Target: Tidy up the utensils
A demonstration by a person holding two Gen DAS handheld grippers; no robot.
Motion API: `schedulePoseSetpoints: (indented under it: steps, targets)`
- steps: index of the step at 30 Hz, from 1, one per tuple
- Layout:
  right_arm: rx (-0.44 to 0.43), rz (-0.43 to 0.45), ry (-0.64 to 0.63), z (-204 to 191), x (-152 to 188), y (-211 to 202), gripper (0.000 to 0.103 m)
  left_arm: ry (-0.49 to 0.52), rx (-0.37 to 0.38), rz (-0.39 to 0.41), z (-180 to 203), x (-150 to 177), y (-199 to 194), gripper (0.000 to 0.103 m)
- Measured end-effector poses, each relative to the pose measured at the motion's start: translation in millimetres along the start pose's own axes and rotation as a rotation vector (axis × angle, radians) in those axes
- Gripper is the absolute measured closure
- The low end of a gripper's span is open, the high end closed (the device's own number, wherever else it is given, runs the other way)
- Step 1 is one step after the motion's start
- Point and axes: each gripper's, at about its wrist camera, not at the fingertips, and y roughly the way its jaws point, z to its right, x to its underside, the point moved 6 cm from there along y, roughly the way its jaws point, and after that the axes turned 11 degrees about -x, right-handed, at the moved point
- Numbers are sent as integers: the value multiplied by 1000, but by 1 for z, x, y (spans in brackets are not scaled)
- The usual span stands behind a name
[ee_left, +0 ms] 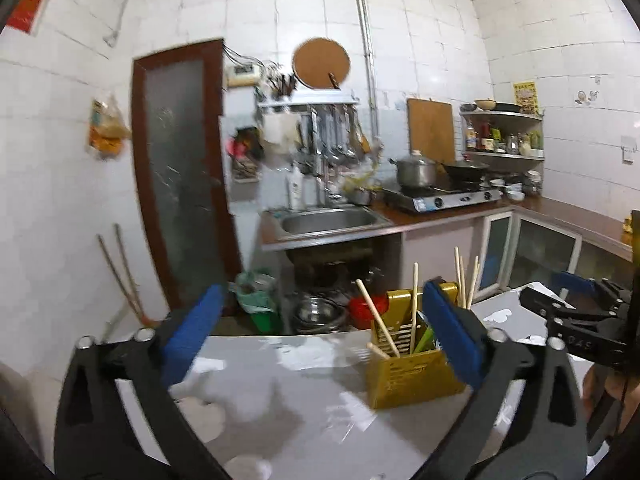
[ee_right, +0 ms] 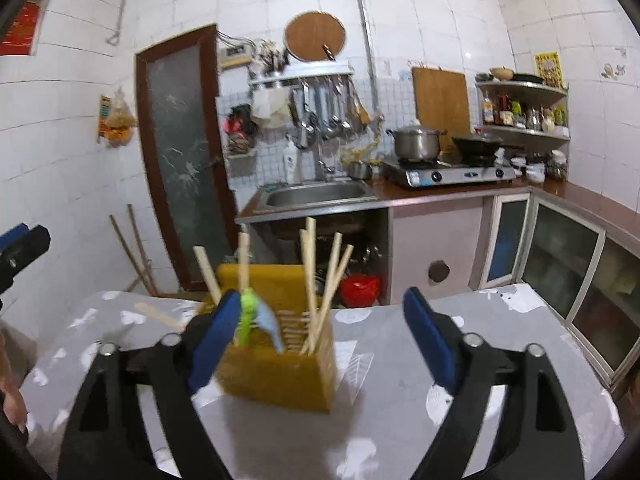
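Grey patterned table carries my yellow utensil holder, upright, chopsticks standing inside. It sits just ahead of my right gripper, jaws spread and empty; my left gripper is spread too, its right finger overlapping the holder.

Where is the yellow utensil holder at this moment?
The yellow utensil holder stands on the grey patterned table, low and left of centre in the right wrist view; in the left wrist view it sits right of centre, with chopsticks standing in it.
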Motion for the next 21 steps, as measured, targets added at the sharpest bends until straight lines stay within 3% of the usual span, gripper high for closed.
schedulePoseSetpoints:
  steps: [5, 9, 13, 18, 21]
  targets:
    - [-62, 57, -32, -39, -9, -66, 5, 23, -23, -28, -15, -12, -76, 5]
    - [-118, 56, 15, -56, -4, -114, 4, 48, -51, -24, -28, -10, -133, 5]
    - [-108, 28, 32, -62, 10, -142, 4, 97, -123, -10, -47, 1, -176, 5]
    - [-75, 38, 39, -65, 46, -164, 4, 92, -148, -88, -68, 29, -189, 5]
    - [-49, 38, 20, -67, 76, -165, 4, 36, -145, -147, -78, 64, -183, 5]
